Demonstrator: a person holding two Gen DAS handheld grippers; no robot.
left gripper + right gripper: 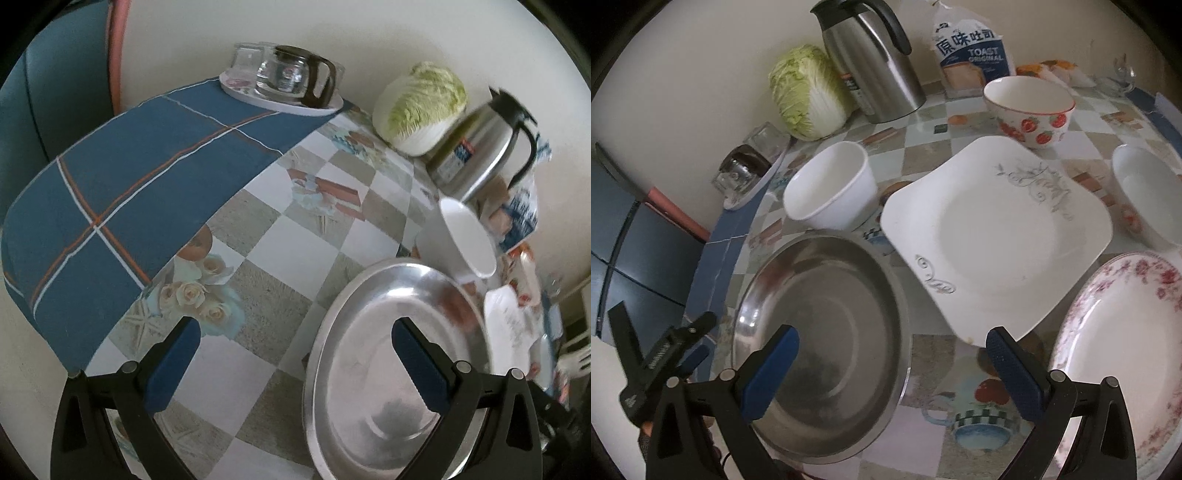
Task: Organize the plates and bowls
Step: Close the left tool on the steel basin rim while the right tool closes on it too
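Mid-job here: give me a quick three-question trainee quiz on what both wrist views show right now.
1. True or false: the right gripper is clamped on the square white plate.
2. Multiple choice: what stands directly beside the steel kettle? A) a cabbage B) a frying pan C) a stack of cups
3. Fill in: the bowl with a red rim is decorated with ______.

Key
1. False. Its jaws are wide apart with nothing between them; the left gripper is open too, above the steel plate.
2. A, the cabbage.
3. Strawberries.
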